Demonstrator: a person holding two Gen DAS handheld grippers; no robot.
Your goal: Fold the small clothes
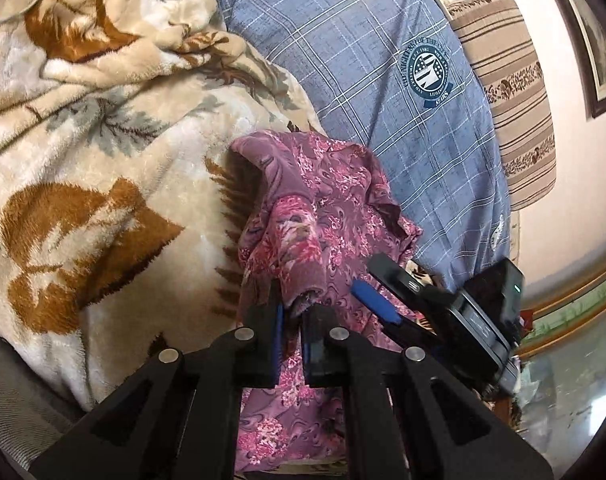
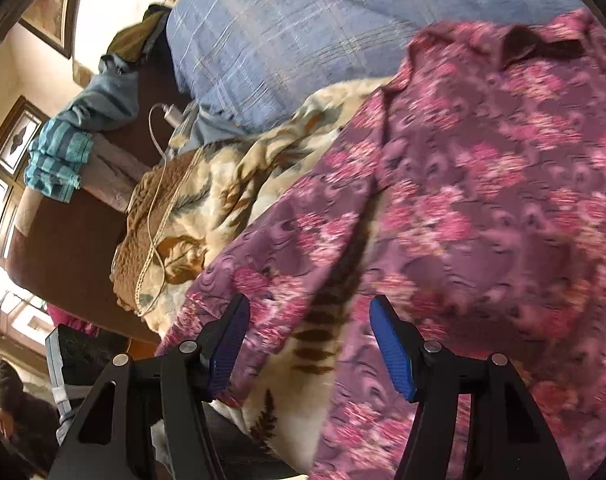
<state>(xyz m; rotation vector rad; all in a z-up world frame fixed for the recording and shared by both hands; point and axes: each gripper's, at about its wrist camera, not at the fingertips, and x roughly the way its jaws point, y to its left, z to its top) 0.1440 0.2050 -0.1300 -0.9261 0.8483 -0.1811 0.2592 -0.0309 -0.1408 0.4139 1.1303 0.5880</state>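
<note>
Here, in the left wrist view, the left gripper (image 1: 291, 308) is clamped on a bunched fold of the floral garment (image 1: 323, 208), its fingers drawn close together with cloth pinched between the blue pads (image 1: 279, 330). The garment rises from the grip in a crumpled peak and drapes over a cream blanket (image 1: 103, 160) with brown leaf patterns. Just behind it lies a blue plaid pillow (image 1: 383, 80) bearing a round crest, and beyond that a striped cushion (image 1: 511, 100). The right gripper (image 1: 387, 294) reaches in from the right, one blue pad lying on the garment.

In the right wrist view, which is somewhat blurred, the right gripper (image 2: 310, 346) stands wide apart, holding nothing, with the garment (image 2: 483, 200) spread across the blanket (image 2: 223, 184) ahead of it. A white cable (image 2: 159, 184) trails over the blanket, and a teal striped cloth (image 2: 57, 160) lies on a brown sofa arm (image 2: 71, 248).
</note>
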